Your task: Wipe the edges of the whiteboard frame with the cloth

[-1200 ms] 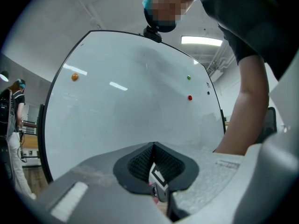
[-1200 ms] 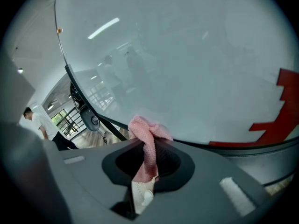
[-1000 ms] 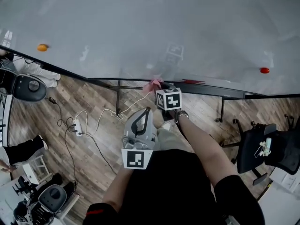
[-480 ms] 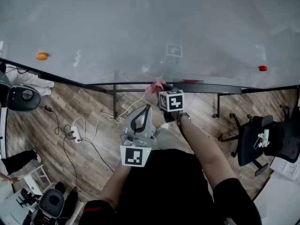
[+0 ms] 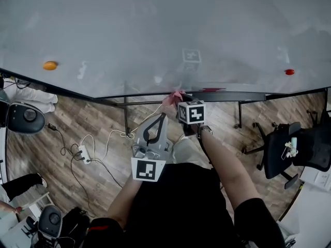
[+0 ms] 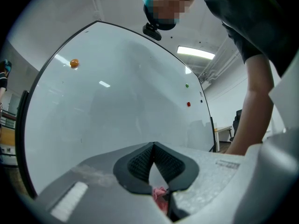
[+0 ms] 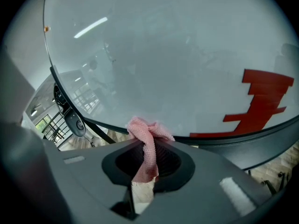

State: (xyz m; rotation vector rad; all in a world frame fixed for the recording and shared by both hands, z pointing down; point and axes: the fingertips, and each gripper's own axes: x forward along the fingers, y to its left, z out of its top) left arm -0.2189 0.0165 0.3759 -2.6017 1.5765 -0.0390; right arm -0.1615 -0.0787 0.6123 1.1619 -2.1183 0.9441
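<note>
The right gripper (image 5: 177,101) is clamped on the pink cloth (image 7: 145,146), which sits at the whiteboard's bottom frame (image 5: 243,95) near mid-span. The left gripper (image 6: 153,148) is closed, empty, lower down. Wiping looks under way, with most edges probably left.

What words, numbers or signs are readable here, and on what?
No readable words or numbers.
Marker cubes: black-and-white square patterns, no letters.
Whiteboard: red stepped shape, no lettering legible.
Left gripper casing: faint imprint, too blurred to read.
Pink cloth: no print.
</note>
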